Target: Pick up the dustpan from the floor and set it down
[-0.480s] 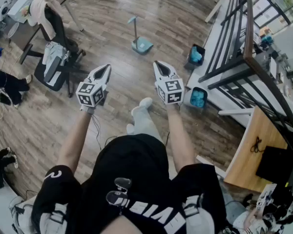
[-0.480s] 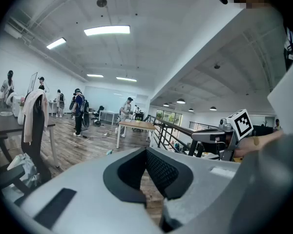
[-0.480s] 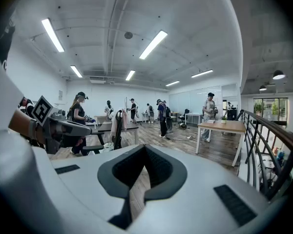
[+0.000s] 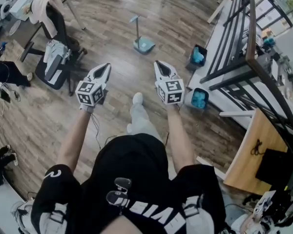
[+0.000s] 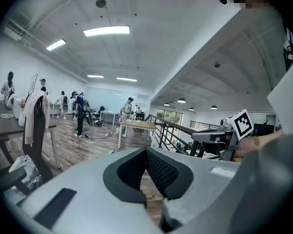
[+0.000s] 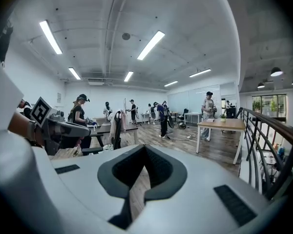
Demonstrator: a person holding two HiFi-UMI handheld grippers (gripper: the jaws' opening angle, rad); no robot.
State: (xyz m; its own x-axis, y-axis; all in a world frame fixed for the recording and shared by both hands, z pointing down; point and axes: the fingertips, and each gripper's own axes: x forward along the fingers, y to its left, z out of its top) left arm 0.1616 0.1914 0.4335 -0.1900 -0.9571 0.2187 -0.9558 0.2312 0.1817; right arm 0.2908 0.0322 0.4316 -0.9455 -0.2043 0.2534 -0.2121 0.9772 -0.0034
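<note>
Pointing slightly downward, the left hand-held gripper (image 4: 106,67) and right hand-held gripper (image 4: 157,63) are held forward side by side, both clenched on nothing. The dustpan (image 4: 142,44) is seen on the floor (image 4: 107,28) ahead, well apart.

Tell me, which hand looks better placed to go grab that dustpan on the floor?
The right, probably. The dustpan stands ahead on the floor, and the right gripper sits nearer to it than the left gripper. Both are shut and empty, so either must open first.
</note>
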